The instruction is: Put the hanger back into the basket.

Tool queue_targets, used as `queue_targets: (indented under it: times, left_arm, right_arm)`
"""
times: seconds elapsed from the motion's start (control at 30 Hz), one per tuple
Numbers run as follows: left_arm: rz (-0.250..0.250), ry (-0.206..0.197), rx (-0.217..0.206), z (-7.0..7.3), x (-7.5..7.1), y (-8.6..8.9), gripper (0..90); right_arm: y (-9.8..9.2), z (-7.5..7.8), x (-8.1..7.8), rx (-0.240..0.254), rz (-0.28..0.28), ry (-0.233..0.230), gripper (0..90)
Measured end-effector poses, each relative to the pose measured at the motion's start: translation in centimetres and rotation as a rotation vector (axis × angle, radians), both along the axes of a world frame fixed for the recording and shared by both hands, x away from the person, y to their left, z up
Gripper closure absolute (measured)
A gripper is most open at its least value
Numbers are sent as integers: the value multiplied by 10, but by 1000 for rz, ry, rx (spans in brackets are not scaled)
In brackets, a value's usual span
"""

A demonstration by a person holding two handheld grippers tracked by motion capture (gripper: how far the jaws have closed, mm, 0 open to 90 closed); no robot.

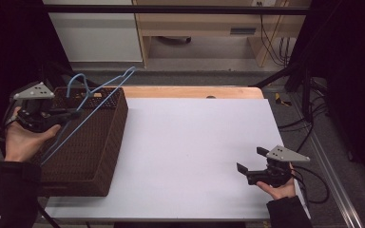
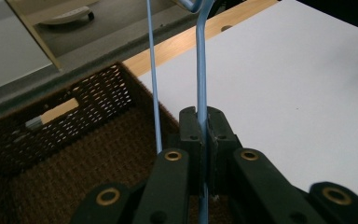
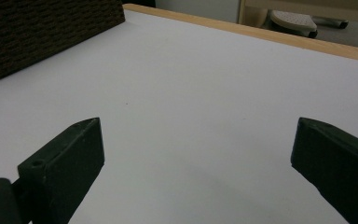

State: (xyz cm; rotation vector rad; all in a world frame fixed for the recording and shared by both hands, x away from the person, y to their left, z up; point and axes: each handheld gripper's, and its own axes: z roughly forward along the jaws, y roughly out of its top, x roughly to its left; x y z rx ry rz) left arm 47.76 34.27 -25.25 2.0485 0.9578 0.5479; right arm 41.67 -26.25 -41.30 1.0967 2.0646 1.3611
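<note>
A light-blue wire hanger (image 1: 82, 76) hangs tilted over the brown woven basket (image 1: 107, 156) at the table's left side. My left gripper (image 1: 76, 113) is shut on one of its wires above the basket. In the left gripper view, the jaws (image 2: 201, 123) pinch the blue wire (image 2: 201, 70), and a second thin wire runs beside it to the left. My right gripper (image 1: 251, 159) rests low at the table's front right in a hand. It stands open, and in the right gripper view (image 3: 198, 135) there is nothing between its fingers.
The white table top (image 1: 195, 142) spreads between the basket and my right gripper, with a wooden strip (image 1: 190, 91) along its far edge. The basket's dark wall (image 3: 42, 32) shows far off in the right gripper view. Cables lie on the floor to the right (image 1: 309, 128).
</note>
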Motion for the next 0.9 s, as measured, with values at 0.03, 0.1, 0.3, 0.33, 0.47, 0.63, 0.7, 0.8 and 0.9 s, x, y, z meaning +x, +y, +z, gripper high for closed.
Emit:
queue_targets:
  times: [0.03, 0.1, 0.3, 0.33, 0.47, 0.63, 0.7, 0.8, 0.9]
  left_arm:
    - [7, 4, -2, -2, 1, 4, 872]
    - [24, 1, 4, -7, 2, 12, 872]
    - [57, 23, -5, -19, 2, 34, 872]
    - [59, 29, 0, -20, 2, 37, 872]
    - [73, 42, 2, -29, 0, 48, 872]
    - [66, 55, 7, -40, -2, 57, 872]
    - [63, 62, 10, -44, -3, 60, 872]
    - [59, 74, 20, -50, -3, 63, 872]
    - [45, 79, 10, -58, -3, 65, 872]
  right_arm:
    - [0, 0, 0, -1, 1, 0, 31]
    - [0, 0, 0, -1, 0, 0, 31]
    - [0, -1, 0, -6, 1, 2, 32]
    - [1, -1, 1, -9, 1, 1, 32]
    - [1, -1, 0, -7, 1, 2, 32]
    - [1, -1, 1, -9, 1, 2, 32]
    - [1, -2, 1, -10, 1, 5, 32]
    - [2, -2, 1, -10, 1, 4, 32]
    - [2, -2, 1, -14, 1, 4, 32]
